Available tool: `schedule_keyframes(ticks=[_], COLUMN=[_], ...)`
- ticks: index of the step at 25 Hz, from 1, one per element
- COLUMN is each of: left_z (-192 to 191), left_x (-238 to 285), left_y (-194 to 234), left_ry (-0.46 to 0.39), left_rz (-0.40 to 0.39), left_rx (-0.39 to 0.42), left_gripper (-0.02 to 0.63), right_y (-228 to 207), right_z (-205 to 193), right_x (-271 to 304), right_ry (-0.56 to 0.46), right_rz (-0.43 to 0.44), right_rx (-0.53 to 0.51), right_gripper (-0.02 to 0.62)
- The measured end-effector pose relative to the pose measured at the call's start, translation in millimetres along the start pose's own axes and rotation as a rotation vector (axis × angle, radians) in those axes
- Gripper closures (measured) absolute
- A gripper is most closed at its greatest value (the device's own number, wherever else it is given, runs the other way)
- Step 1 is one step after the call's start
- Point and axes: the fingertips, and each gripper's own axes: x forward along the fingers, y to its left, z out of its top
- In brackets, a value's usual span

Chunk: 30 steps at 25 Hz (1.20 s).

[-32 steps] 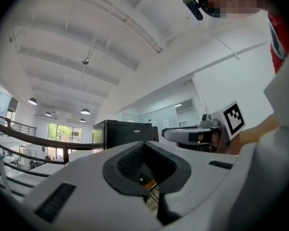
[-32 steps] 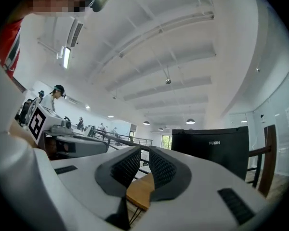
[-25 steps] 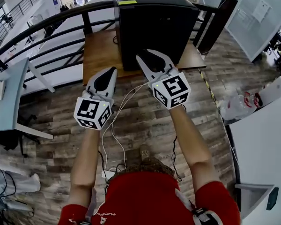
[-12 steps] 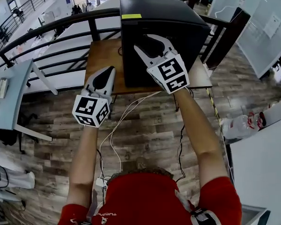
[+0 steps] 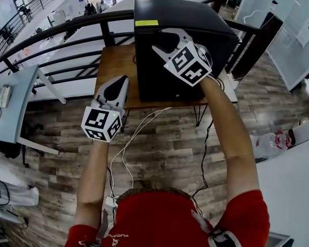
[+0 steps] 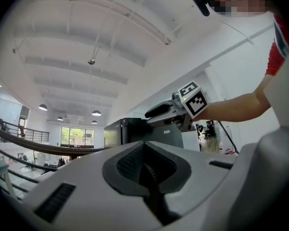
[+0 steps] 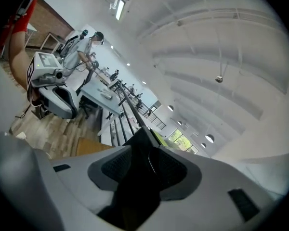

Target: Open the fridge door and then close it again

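A black mini fridge point(image 5: 180, 40) stands on a small wooden table point(image 5: 116, 60) with its door closed. My right gripper point(image 5: 162, 41) is up at the fridge's top front edge, rolled onto its side. Its jaws have just been opening and stand open, with the fridge's dark upper corner point(image 7: 145, 134) showing in the gap and no pad pressing on it. My left gripper point(image 5: 116, 86) hangs lower, to the left of the fridge over the table's front edge, shut and empty. The left gripper view shows the fridge point(image 6: 130, 131) ahead and the right gripper point(image 6: 166, 110) in front of it.
A black railing point(image 5: 67, 27) runs behind the table. White cables point(image 5: 126, 148) trail over the wooden floor toward me. A grey desk point(image 5: 10, 102) stands at the left, a white surface point(image 5: 293, 163) at the right, and a dark post point(image 5: 257, 40) beside the fridge.
My right gripper has travelled up and forward from the fridge's front to its top front edge, rolling as it went, and its jaws have spread. The left gripper has edged toward the table.
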Motion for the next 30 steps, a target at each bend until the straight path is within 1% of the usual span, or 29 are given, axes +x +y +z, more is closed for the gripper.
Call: schedule_keyframes(ticks=[3,6,8,14,16,20,27,30], left_z=[-5.2,-10.9,-14.9,-27.8,-31.4,-37.3,-38.4,-39.2], left_x=[0.5,0.3,-0.1,-0.3,-1.2,-0.6,-5.1,-7.2], left_y=[6.0,7.3,9.0,14.7,15.7,16.5,14.3,18.1], left_ry=[0.010,0.017,0.020,0.036,0.039,0.046,0.050,0.053], left_rz=[-0.007,-0.018,-0.021,-0.029,-0.029,-0.030,-0.035,-0.030], left_rx=[-0.004,-0.006,-0.006,-0.019,-0.024,-0.036,-0.028,-0.030], left_gripper=[0.597,0.597,0.597,0.597,0.597,0.597,0.597,0.597], right_y=[2.6,2.2,1.5,5.1,5.6,4.4,3.5,2.8], right_z=[-10.0,-22.0,-24.5,-27.4,-28.1,-27.8,-26.5,-25.6], right_x=[12.4,19.2,21.2,26.6,26.2,26.5,23.2,20.8], right_ry=[0.069,0.136,0.155,0.208,0.214,0.212,0.226,0.211], right_rz=[0.054,0.083,0.103,0.167,0.187,0.221,0.241,0.250], right_rx=[-0.049,-0.119,-0.154,-0.261,-0.267,-0.238,-0.238,-0.235], right_gripper=[0.413,0.413,0.416,0.462,0.466,0.482,0.500,0.508])
